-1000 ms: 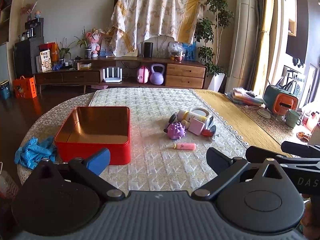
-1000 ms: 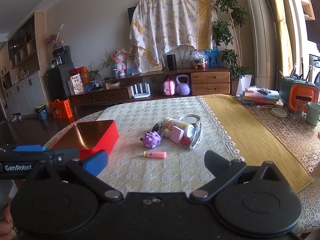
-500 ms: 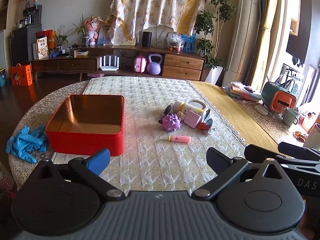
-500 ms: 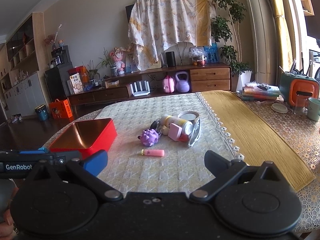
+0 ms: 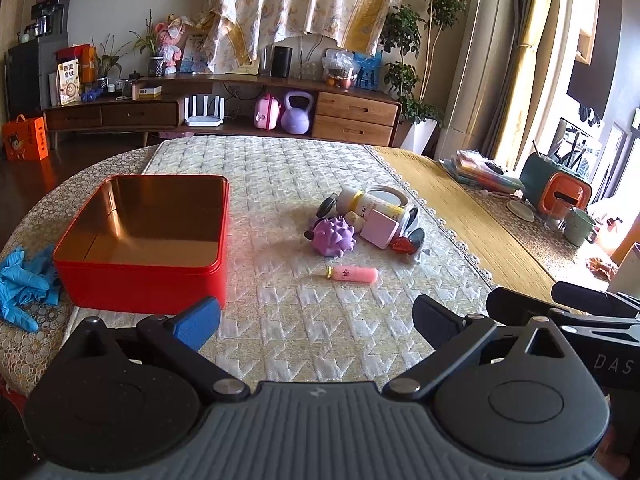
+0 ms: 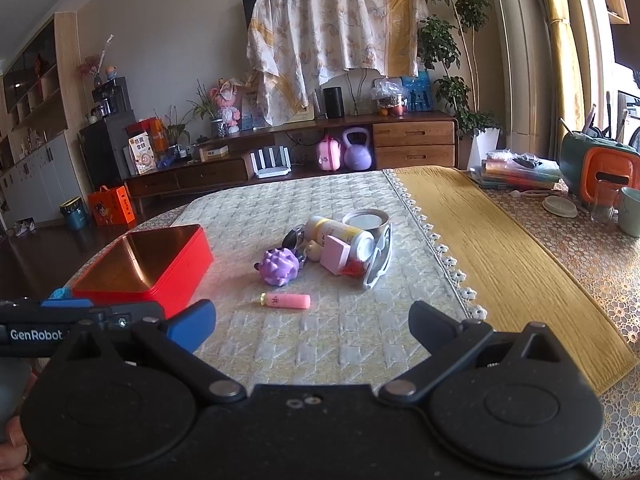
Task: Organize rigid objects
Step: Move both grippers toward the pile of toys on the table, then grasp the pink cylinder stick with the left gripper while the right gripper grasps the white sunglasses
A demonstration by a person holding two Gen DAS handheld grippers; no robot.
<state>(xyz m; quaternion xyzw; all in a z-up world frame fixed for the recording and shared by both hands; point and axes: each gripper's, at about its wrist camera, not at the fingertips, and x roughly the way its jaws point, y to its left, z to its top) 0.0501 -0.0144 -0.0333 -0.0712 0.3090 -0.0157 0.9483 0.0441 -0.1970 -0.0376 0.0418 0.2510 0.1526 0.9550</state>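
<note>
A: Start at your jaws. What have you got?

B: Your left gripper (image 5: 316, 318) sits low in the frame with its jaws spread wide and nothing between them. Your right gripper (image 6: 312, 320) is the same: jaws apart, holding nothing, above the quilted cloth (image 6: 320, 344).

A: What lies nearest ahead?

B: In the left view, the pink tube (image 5: 352, 274) lies flat on the cloth just above centre, its gold end pointing left. In the right view it (image 6: 286, 301) sits between the fingertips and the pile.

A: And the pile?

B: Above the tube, right of centre. The purple spiky ball (image 5: 333, 237) is at its lower left, touching a pink block (image 5: 380, 229) that leans on a white bottle (image 5: 370, 205) lying on its side. A tape roll (image 5: 387, 197) lies behind the bottle. Smaller pieces there are too tangled to name.

A: The tin?

B: The red tin (image 5: 144, 240) stands open at centre left in the left view, well apart from the pile, with nothing inside. Blue gloves (image 5: 24, 284) are bunched just beside it at the left edge. In the right view the tin (image 6: 148, 268) is at mid left, with your left gripper's body crossing just below it.
</note>
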